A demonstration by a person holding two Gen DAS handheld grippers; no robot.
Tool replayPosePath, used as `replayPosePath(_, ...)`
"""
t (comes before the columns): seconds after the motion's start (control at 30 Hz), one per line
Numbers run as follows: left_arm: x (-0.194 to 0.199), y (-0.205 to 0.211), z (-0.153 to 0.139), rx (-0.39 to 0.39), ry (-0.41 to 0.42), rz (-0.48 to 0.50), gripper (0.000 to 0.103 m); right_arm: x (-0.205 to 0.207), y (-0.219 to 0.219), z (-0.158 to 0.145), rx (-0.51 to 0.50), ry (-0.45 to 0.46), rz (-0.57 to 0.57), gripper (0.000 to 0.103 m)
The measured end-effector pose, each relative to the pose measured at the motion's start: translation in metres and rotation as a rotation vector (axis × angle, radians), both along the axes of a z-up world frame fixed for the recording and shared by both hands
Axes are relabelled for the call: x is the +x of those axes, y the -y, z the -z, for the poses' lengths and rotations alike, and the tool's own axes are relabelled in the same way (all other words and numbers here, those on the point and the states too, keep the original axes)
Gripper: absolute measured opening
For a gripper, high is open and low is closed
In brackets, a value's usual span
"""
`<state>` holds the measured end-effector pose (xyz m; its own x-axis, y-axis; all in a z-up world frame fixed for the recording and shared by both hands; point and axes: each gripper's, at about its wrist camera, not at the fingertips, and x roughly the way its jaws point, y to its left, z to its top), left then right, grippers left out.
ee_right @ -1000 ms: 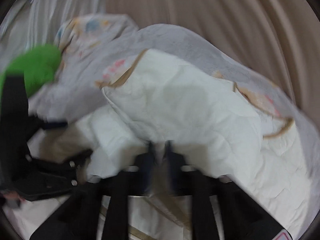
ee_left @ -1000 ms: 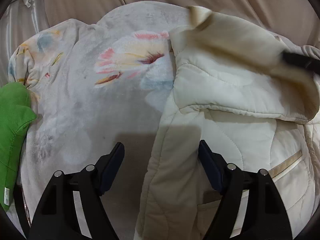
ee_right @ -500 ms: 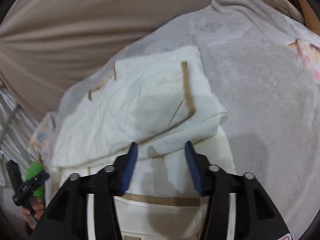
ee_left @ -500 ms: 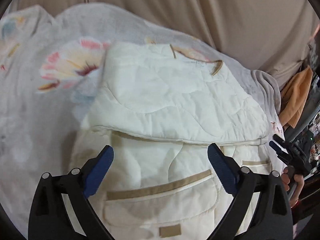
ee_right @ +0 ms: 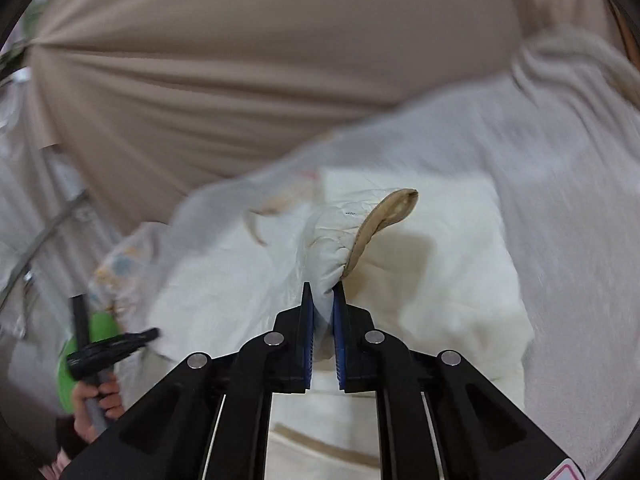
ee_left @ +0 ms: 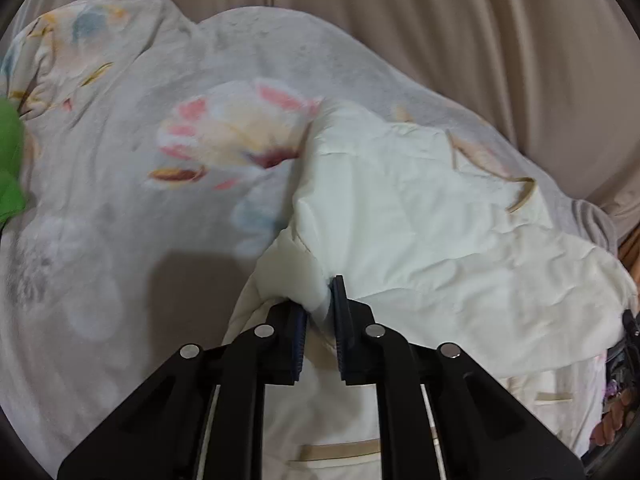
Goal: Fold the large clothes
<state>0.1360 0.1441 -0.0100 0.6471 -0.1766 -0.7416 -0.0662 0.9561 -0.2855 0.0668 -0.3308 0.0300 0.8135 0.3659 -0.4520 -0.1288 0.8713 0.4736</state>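
Cream quilted jacket (ee_left: pixel 420 216) lay on the grey floral blanket (ee_left: pixel 132 184), bunched and partly doubled over itself, bulk ahead and to the right of the left gripper (ee_left: pixel 320 320), with a tan-trimmed pocket panel (ee_left: pixel 340 450) flat directly under that claw. Left jaws were pinched nearly closed on a thick padded fold at the jacket's left edge, fabric bulging out between the blue pads (ee_left: pixel 299 340). Right gripper (ee_right: pixel 320 320) was likewise clamped almost shut, on a gathered bit of thin cream fabric next to a tan-edged band (ee_right: pixel 384 224) that stood up from the claw and curled away from it; can't tell if that band was collar or cuff. Rest of the jacket spread forward and to both sides of the right claw, mostly flat on the blanket. Key relation, as I read it: both claws held near-side edges, and the garment's long axis ran roughly left to right across the two views, so the free bulk sat beyond both pinch points. Probable next fold means carrying both held edges forward over that bulk together; uneven lift would skew the fold line. Left tool and hand (ee_right: pixel 100 392) showed low left in the right view, so the arms were near each other. Beige curtain (ee_right: pixel 260 60) behind, green cloth (ee_left: pixel 10 164) at the far left edge, clear of the jacket.
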Motion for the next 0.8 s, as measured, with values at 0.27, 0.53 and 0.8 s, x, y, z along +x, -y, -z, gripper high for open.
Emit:
replayPosePath(0.27, -0.027, 0.025, -0.001, 0.242, 0.038, 0.07, 0.049, 0.027, 0.018, 0.077, -0.054, -0.311, 0.075, 0.01)
replayPosePath(0.53, -0.044, 0.051, -0.072, 0.308, 0.257, 0.151, 0.069, 0.011, -0.004, 0.002, -0.195, -0.159, 0.108, 0.027)
replayPosePath(0.8, 0.048, 0.087, -0.013, 0.414, 0.129, 0.126, 0.067, 0.083, -0.069, 0.037, -0.24, -0.228, -0.101, 0.027)
